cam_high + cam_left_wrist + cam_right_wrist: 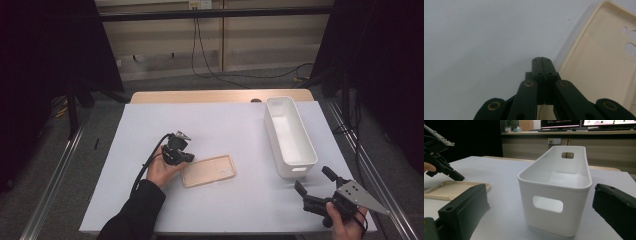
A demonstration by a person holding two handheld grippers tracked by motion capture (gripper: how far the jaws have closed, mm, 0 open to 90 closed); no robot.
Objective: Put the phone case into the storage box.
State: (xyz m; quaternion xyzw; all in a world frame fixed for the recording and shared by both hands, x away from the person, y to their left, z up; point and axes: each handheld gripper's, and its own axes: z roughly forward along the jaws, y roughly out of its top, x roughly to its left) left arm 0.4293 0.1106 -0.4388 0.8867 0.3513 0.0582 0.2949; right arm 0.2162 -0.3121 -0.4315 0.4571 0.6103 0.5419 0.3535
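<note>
A cream phone case (208, 171) lies flat on the white counter (225, 130), open side up, a little left of the middle and toward the person's side. Its long axis runs left to right across the counter, with the right end tipped slightly toward the far edge. In the left gripper view the camera cut-outs sit at the far end of the case (604, 57).

The left tongs (189, 158) point down at the case's near-left end — shut tight, jaw against jaw, with nothing between them. In the left gripper view their tips rest just beside the case's long rim, over bare counter; whether they touch the rim I cannot tell.

The right tongs (313, 180) hover near the counter's right front corner, well apart from the case, jaws spread wide and empty. They face the near end of a white bin (290, 135) — an oblong tub with handle slots, its long axis running away from the person.
</note>
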